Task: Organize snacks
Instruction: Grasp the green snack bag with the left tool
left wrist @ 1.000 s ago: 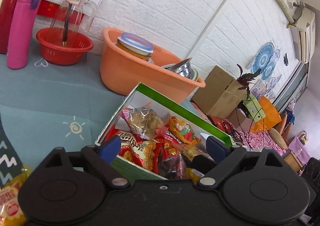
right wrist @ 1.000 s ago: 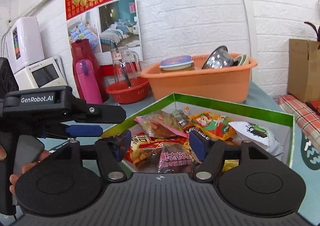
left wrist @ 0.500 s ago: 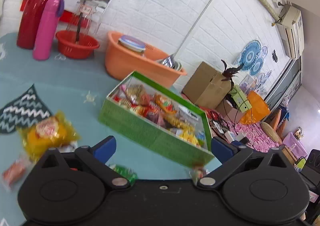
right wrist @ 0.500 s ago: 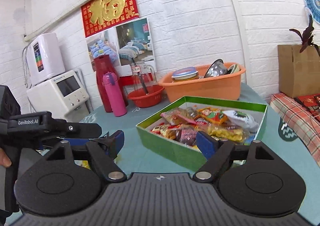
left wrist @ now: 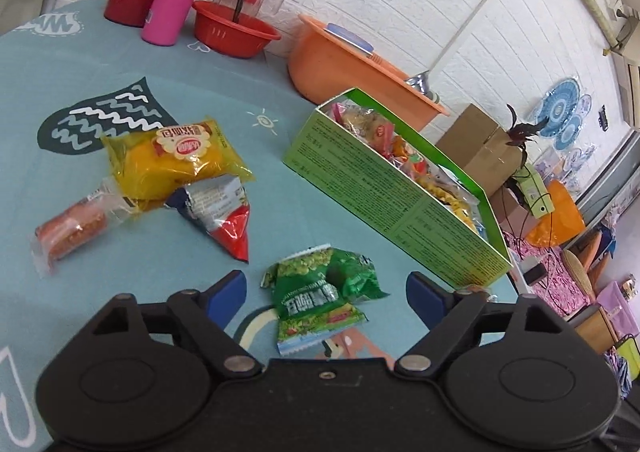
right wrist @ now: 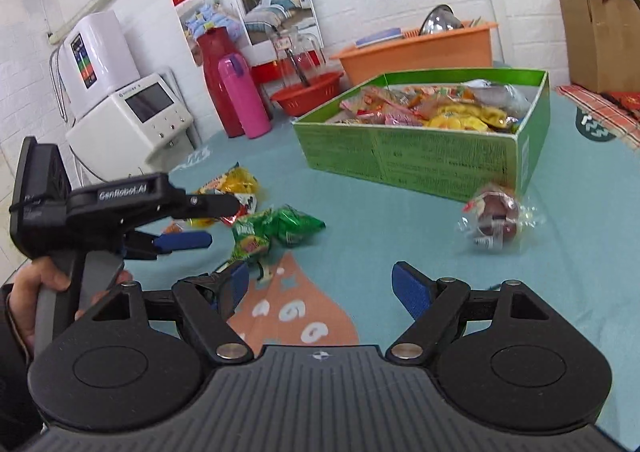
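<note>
Left gripper (left wrist: 326, 292) is spread wide with nothing in it, hovering right over a crumpled green snack bag (left wrist: 324, 298) on the teal tablecloth (left wrist: 120, 272). Right gripper (right wrist: 320, 290) is wide too and empty. A clear-wrapped brown snack (right wrist: 498, 221) sits ahead of it, just beside the green box (right wrist: 420, 155) stuffed with snacks. A yellow bag (left wrist: 172, 161), red-silver packet (left wrist: 222, 213) and orange roll (left wrist: 72, 232) lie loose farther left.
</note>
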The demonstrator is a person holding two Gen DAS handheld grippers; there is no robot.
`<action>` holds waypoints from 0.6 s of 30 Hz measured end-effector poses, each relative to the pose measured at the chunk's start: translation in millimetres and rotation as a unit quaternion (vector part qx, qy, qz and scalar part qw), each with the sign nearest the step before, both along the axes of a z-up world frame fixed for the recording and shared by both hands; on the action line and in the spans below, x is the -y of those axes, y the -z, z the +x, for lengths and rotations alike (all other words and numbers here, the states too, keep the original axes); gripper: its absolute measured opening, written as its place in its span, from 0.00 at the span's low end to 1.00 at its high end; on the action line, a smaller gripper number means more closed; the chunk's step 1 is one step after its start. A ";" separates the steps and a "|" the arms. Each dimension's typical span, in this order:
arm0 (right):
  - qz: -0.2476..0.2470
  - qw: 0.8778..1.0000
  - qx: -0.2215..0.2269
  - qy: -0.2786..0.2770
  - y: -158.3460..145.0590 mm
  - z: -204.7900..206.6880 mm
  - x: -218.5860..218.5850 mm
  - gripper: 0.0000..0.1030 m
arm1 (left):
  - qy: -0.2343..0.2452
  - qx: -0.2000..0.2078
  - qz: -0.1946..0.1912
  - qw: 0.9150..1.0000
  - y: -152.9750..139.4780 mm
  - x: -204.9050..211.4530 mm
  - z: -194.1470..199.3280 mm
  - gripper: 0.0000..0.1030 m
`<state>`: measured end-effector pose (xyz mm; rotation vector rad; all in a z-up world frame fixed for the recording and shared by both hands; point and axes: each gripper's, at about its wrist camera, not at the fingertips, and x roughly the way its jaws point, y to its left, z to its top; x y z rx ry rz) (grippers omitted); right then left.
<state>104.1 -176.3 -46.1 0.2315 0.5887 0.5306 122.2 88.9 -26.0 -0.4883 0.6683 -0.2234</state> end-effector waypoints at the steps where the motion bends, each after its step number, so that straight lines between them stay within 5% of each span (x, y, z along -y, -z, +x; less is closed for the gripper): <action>1: 0.000 1.000 -0.002 0.003 1.4 -1.1 2.1 1.00 | -0.002 0.001 0.003 1.000 1.1 0.8 3.6 1.00; 3: 0.001 1.000 -0.002 0.013 1.9 -2.1 6.7 1.00 | 0.000 -0.001 0.011 1.000 4.8 3.6 11.9 1.00; 5: -0.002 1.000 0.003 0.027 1.7 -3.4 13.3 1.00 | 0.006 -0.012 0.022 1.000 10.7 6.3 18.3 0.65; 6: -0.008 0.999 0.009 0.034 1.0 -3.9 17.1 1.00 | 0.012 -0.017 0.024 0.999 14.3 7.3 19.9 0.61; 10: -0.038 0.996 0.027 0.080 0.2 2.7 34.2 1.00 | 0.029 -0.022 0.018 0.999 19.5 3.7 8.2 0.60; 13: -0.070 0.990 0.039 0.117 0.8 13.6 43.9 1.00 | 0.035 -0.022 0.012 0.999 19.0 -1.4 -6.5 0.63; 16: -0.092 0.987 0.041 0.128 2.5 32.5 45.4 1.00 | 0.031 -0.021 0.015 0.999 18.0 -2.6 -15.3 0.94; 18: -0.097 0.986 0.031 0.130 4.5 47.2 45.1 1.00 | 0.030 -0.020 0.016 0.999 16.4 -1.3 -15.6 1.00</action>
